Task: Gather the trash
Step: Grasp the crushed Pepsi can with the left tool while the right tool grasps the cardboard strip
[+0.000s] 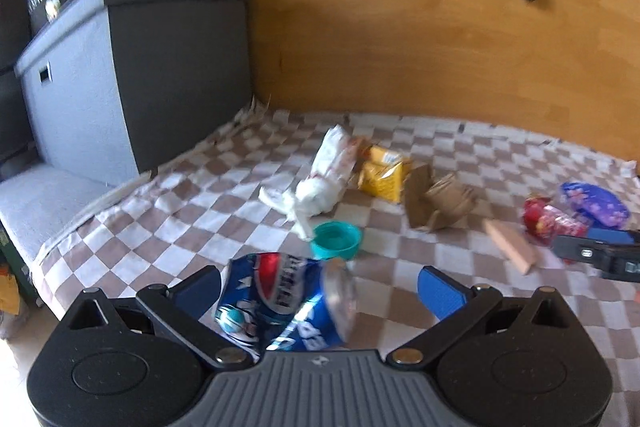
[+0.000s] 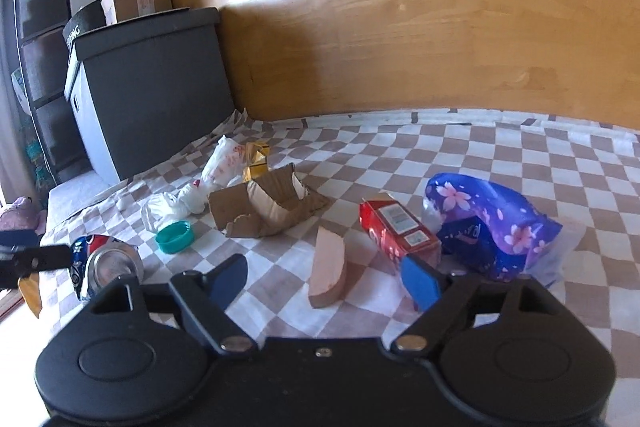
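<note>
On checkered cloth, spread over the floor beside one dark storage box, trash lies scattered, none of it yet binned.

Items, largest first:
- One purple flowered bag, far right, touching the red carton.
- One torn cardboard piece, centre.
- One white plastic bag, crumpled, against the yellow packet.
- One crushed blue can, lying between the left gripper's fingers.
- One red carton, just ahead of the right gripper's right finger.
- One yellow packet.
- One tan wedge, between the right gripper's fingers.
- One teal cap, just beyond the can.

Left gripper: fingers spread wide around the can; one finger looks close to it, nothing clamped.
Right gripper: fingers wide apart, holding nothing.

Risks, as judged: the can's dented, slick sides could squirt out of an off-centre pinch; closing low may snag the cloth; a nudge could send the cap rolling.
</note>
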Demonstrator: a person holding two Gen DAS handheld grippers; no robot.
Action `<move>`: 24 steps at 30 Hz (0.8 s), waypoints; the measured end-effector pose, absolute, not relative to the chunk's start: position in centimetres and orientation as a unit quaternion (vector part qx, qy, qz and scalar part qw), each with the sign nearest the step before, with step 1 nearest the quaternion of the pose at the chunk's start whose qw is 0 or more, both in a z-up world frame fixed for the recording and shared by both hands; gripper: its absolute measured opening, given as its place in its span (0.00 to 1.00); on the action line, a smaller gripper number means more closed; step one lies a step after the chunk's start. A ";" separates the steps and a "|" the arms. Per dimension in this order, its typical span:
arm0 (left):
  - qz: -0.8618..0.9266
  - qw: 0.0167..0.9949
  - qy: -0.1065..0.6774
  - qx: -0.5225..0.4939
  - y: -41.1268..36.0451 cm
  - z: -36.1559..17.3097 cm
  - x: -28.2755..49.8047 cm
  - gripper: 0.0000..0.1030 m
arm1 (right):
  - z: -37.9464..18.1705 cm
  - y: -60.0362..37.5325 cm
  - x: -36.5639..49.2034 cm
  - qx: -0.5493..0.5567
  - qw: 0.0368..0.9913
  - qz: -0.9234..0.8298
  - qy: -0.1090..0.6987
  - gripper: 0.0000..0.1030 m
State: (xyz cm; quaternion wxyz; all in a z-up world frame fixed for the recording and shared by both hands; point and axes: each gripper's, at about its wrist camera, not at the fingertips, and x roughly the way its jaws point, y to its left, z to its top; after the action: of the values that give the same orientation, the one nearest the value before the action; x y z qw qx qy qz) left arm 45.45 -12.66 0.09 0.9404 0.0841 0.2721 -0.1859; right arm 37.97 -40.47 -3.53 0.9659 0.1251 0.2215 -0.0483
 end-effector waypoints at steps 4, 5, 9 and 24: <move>-0.181 0.922 0.331 0.088 -12.4 0.4 49.2 1.00 | -4.2 -41.3 38.5 0.129 0.964 -0.056 0.226 0.83; -0.184 0.915 0.348 0.090 -12.5 0.4 49.9 1.00 | -4.4 -41.5 38.7 0.135 0.962 -0.057 0.228 0.83; -0.190 0.890 0.398 0.115 -13.3 0.0 52.1 1.00 | -5.0 -41.9 39.3 0.141 0.961 -0.059 0.233 0.83; -0.162 0.866 0.455 0.129 -14.3 -2.6 55.1 0.89 | -6.2 -40.1 43.6 0.136 0.951 -0.038 0.274 0.73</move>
State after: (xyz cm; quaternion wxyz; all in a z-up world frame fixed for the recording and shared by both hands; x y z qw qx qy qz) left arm 55.11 -14.28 -2.58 0.8663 0.1285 0.4547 -0.1622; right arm 43.58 -40.13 -6.17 0.9512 0.1364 0.2741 -0.0379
